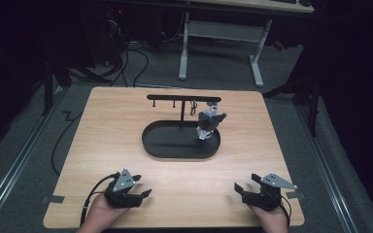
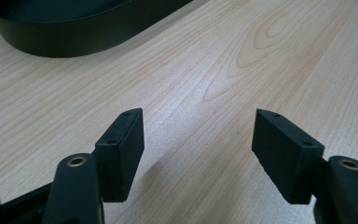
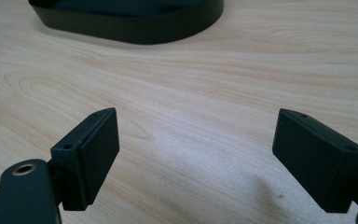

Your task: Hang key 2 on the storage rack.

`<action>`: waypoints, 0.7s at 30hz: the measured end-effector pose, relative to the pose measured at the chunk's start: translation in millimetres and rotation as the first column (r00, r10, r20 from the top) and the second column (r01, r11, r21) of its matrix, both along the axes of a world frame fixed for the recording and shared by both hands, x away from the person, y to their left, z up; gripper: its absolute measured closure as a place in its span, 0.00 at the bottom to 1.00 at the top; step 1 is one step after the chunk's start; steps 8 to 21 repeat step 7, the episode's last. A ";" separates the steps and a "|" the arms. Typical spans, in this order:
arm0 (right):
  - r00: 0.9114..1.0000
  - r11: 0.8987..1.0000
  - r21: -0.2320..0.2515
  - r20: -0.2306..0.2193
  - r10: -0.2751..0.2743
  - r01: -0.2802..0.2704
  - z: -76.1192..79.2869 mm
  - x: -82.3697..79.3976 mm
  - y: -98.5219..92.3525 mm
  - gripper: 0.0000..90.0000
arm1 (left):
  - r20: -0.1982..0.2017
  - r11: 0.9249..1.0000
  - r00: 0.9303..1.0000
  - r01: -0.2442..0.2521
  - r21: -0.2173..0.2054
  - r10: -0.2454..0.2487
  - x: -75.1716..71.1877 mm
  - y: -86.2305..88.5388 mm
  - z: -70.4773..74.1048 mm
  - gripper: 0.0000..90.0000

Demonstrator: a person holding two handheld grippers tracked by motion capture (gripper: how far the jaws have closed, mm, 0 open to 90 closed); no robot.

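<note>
From the high view, both tongs sit low at the near edge of the wooden surface point(image 1: 116, 121), left tongs point(image 1: 144, 194) on one corner, right tongs point(image 1: 238, 189) on the other, well apart from each other. Out in the middle there's a black oval tray point(image 1: 160, 145) with a T-shaped rack point(image 1: 182, 99) standing in it. A small grey toy figure point(image 1: 209, 122) hangs from the right end of the bar, down by the tray's right side, and a little metal ring thing point(image 1: 193, 108) dangles just beside it. Nothing lies between the tongs and the tray, just bare wood. Behind the surface there's a white desk frame point(image 1: 221, 43) and cables point(image 1: 126, 58) on the floor.

Left gripper view: the left tongs point(image 2: 198, 140) are spread wide with only wood grain in the gap, and the tray's wall point(image 2: 88, 37) curves across the top left.

Right gripper view: the right tongs point(image 3: 196, 149) also gape wide with nothing in them, and the tray's wall point(image 3: 135, 30) runs along the top.
</note>
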State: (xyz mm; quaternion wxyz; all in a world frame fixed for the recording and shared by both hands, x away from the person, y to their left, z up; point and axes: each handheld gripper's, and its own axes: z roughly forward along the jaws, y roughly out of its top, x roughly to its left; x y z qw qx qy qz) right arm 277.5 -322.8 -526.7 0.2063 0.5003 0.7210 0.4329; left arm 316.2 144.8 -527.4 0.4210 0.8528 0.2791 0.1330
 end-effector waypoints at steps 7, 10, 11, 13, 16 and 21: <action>1.000 1.000 -0.015 -0.001 -0.005 0.005 -0.1 0.2 4.7 0.14 | 0.008 1.000 1.000 -0.008 -0.014 0.008 -0.1 2.8 2.6 0.38; 1.000 1.000 -0.015 -0.001 -0.005 0.005 -0.1 0.2 4.7 0.14 | 0.008 1.000 1.000 -0.008 -0.014 0.008 -0.1 2.8 2.6 0.38; 1.000 1.000 -0.015 -0.001 -0.005 0.005 -0.1 0.2 4.7 0.14 | 0.008 1.000 1.000 -0.008 -0.014 0.008 -0.1 2.8 2.6 0.38; 1.000 1.000 -0.015 -0.001 -0.005 0.005 -0.1 0.2 4.7 0.14 | 0.008 1.000 1.000 -0.008 -0.014 0.008 -0.1 2.8 2.6 0.38; 1.000 1.000 -0.015 -0.001 -0.005 0.005 -0.1 0.2 4.7 0.14 | 0.008 1.000 1.000 -0.008 -0.014 0.008 -0.1 2.8 2.6 0.38; 1.000 1.000 -0.015 -0.001 -0.005 0.005 -0.1 0.2 4.7 0.14 | 0.008 1.000 1.000 -0.008 -0.014 0.008 -0.1 2.8 2.6 0.38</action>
